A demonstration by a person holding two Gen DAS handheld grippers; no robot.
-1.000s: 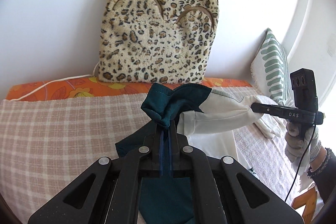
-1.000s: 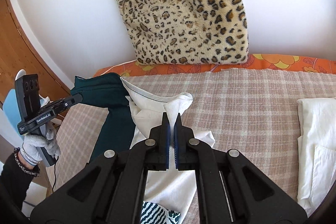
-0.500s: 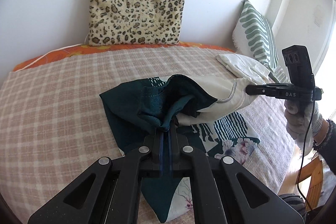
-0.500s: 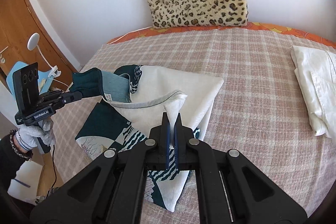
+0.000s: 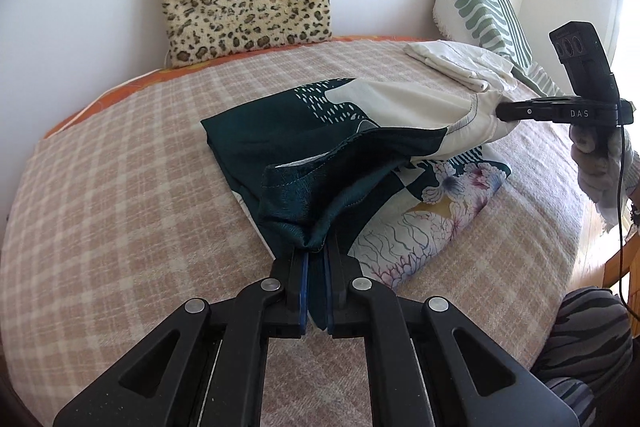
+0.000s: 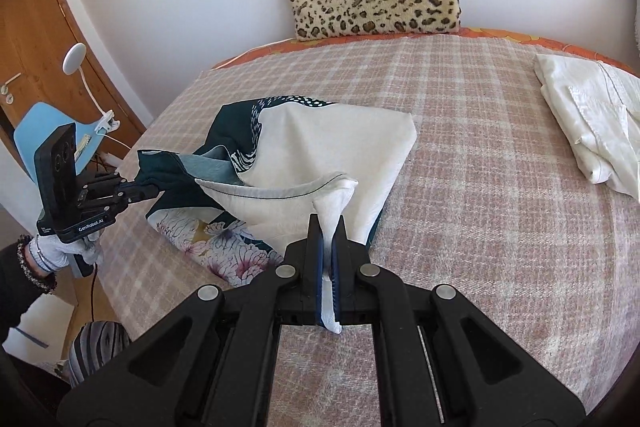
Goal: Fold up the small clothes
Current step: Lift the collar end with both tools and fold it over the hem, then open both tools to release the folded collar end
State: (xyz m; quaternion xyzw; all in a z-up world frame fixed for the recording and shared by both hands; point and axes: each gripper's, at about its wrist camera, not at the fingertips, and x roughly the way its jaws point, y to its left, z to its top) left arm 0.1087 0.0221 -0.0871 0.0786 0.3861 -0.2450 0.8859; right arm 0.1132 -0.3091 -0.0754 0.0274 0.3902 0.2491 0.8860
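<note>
Teal-and-cream printed cloth, a small garment with a floral patch, lies half folded on the pink plaid bed blanket, its near edge lifted between two tools. The left gripper is clenched on a bunched teal corner; the right gripper pinches the cream corner, hem stretched between them. Trouble looks likeliest at the left pinch: a thick wad like that could slip out if the pull turns uneven, dropping the flap crooked. Dragging too low would probably ruck the layer underneath and skew the fold. The folded white garment beside the striped green pillow sits well apart, safe enough.
</note>
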